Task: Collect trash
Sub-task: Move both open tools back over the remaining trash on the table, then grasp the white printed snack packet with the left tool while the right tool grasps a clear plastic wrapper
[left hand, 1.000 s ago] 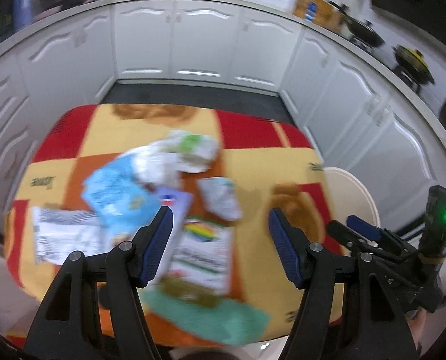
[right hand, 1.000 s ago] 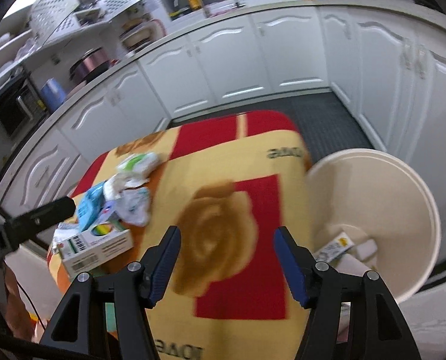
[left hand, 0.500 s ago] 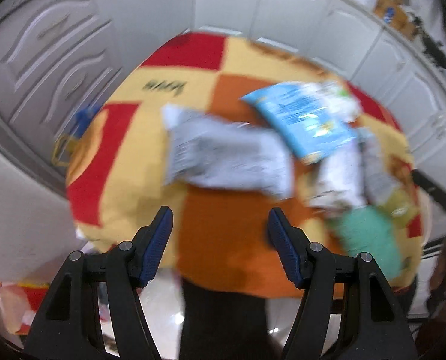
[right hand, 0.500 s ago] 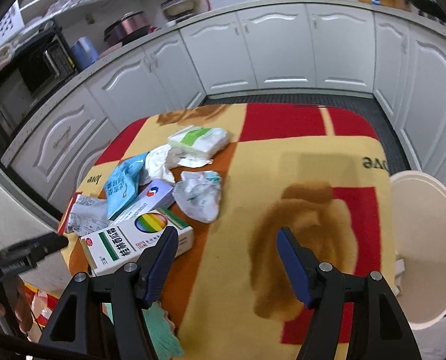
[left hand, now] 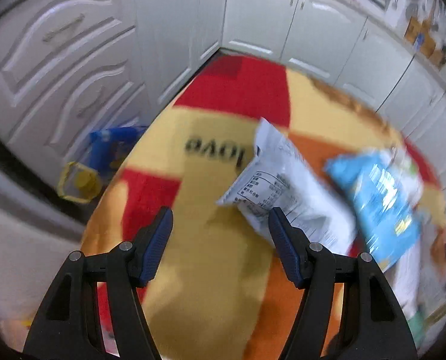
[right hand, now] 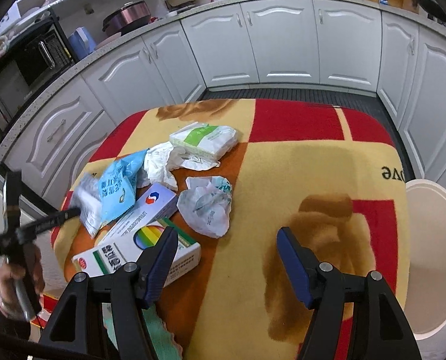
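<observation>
The left hand-held gripper has been swung across the desk, which is covered by a red, yellow and orange blanket, to its left edge. Where the whole trash pile was framed a second ago, only the flat white plastic wrapper with a black printed table and the light blue foil snack bag just beside it are now seen close up. The jaws stand wide with nothing between them; the wrapper's near corner lies just beyond the right pad, not yet touched. This is judged to be an approach to that wrapper as the next piece to collect.

The right hand-held gripper has been turned away from the cream round plastic bin, which now sits at the right edge of its view beside the desk. Its jaws have just been opened a little and are empty, hanging wide over bare blanket.

The rest of the trash is on the left part of the desk: a white crumpled plastic bag, a white and green tissue pack, and two white medicine cartons, the nearer bearing a rainbow circle.

"love" is woven into the blanket. Chinese characters are printed on the cartons and the blue bag, but are too small to be read reliably; the wrapper's table is blurred.
</observation>
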`<state>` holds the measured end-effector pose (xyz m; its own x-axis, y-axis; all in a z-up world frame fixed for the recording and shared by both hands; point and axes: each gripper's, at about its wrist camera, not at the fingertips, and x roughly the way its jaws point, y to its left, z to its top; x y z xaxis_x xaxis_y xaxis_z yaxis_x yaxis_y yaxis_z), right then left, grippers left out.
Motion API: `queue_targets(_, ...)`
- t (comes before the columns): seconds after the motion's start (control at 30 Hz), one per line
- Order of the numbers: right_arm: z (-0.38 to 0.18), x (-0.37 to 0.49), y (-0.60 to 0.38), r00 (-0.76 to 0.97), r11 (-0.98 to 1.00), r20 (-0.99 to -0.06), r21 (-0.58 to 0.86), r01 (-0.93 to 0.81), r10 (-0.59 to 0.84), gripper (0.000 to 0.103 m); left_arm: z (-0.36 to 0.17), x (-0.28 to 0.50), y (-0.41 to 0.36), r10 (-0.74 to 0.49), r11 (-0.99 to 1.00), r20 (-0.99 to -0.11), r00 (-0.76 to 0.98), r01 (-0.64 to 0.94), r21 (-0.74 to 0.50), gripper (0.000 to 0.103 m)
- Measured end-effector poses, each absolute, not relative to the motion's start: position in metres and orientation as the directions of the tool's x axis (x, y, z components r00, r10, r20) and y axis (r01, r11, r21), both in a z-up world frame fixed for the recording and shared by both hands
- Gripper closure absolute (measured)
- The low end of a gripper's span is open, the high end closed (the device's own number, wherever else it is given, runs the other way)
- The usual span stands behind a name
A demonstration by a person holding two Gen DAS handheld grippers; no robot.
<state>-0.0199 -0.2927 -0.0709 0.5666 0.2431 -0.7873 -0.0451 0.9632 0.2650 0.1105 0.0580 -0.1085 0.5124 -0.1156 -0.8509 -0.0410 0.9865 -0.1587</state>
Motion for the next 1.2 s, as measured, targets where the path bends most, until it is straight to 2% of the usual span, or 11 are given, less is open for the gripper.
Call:
queue_targets(0.1, -0.074, -0.011, -0.291, 0.563, 0.958, -0.786, 0.284, -0.037, 0.255, 0.031, -0.101, 0.119, 0.076, -0.246, 0.944, -0.825, 0.51, -0.067, -0.323, 0.038)
queue_targets(0.27, -0.082, 0.004, -0.286, 0.549, 0.95, -0.787, 0.308, -0.046, 0.282, 0.029, -0.104, 0.108, 0.09, -0.334, 0.886, -0.804, 0.493, -0.127, -0.446, 0.033)
queue_targets(0.43, -0.09, 0.017, -0.281, 0.535, 0.954, -0.795, 0.289, -0.078, 0.285, 0.029, -0.115, 0.096, 0.079, -0.327, 0.867, -0.805, 0.494, -0.182, -0.464, 0.032)
queue_targets(0.57, -0.097, 0.026, -0.281, 0.521, 0.953, -0.803, 0.294, -0.073, 0.288, 0.029, -0.115, 0.102, 0.064, -0.293, 0.873, -0.797, 0.528, -0.191, -0.448, 0.022)
queue_targets(0.7, -0.102, 0.032, -0.28, 0.513, 0.935, -0.79, 0.347, -0.078, 0.336, 0.029, -0.117, 0.117, 0.05, -0.28, 0.874, -0.792, 0.542, -0.197, -0.444, 0.021)
queue_targets(0.77, -0.105, 0.033, -0.277, 0.516, 0.934, -0.788, 0.348, -0.078, 0.336, 0.033, -0.118, 0.122, 0.046, -0.264, 0.876, -0.789, 0.555, -0.205, -0.437, 0.021)
queue_targets(0.83, -0.108, 0.034, -0.273, 0.517, 0.944, -0.796, 0.321, -0.079, 0.314, 0.056, -0.119, 0.127, 0.04, -0.271, 0.89, -0.794, 0.545, -0.172, -0.422, 0.022)
queue_targets(0.9, -0.107, 0.031, -0.273, 0.527, 0.944, -0.789, 0.32, -0.085, 0.315, 0.065, -0.119, 0.127, 0.037, -0.269, 0.903, -0.796, 0.542, -0.145, -0.404, 0.048)
queue_targets(0.93, -0.106, 0.03, -0.274, 0.527, 0.94, -0.785, 0.33, -0.089, 0.325, 0.071, -0.119, 0.126, 0.035, -0.28, 0.906, -0.801, 0.53, -0.131, -0.403, 0.048)
queue_targets(1.07, -0.095, 0.019, -0.276, 0.558, 0.94, -0.763, 0.326, -0.105, 0.327, 0.074, -0.111, 0.117, 0.043, -0.309, 0.898, -0.78, 0.544, -0.104, -0.428, 0.056)
queue_targets(1.2, -0.076, 0.004, -0.28, 0.592, 0.937, -0.734, 0.326, -0.124, 0.334, 0.075, -0.085, 0.103, 0.056, -0.286, 0.911, -0.759, 0.584, -0.079, -0.404, 0.056)
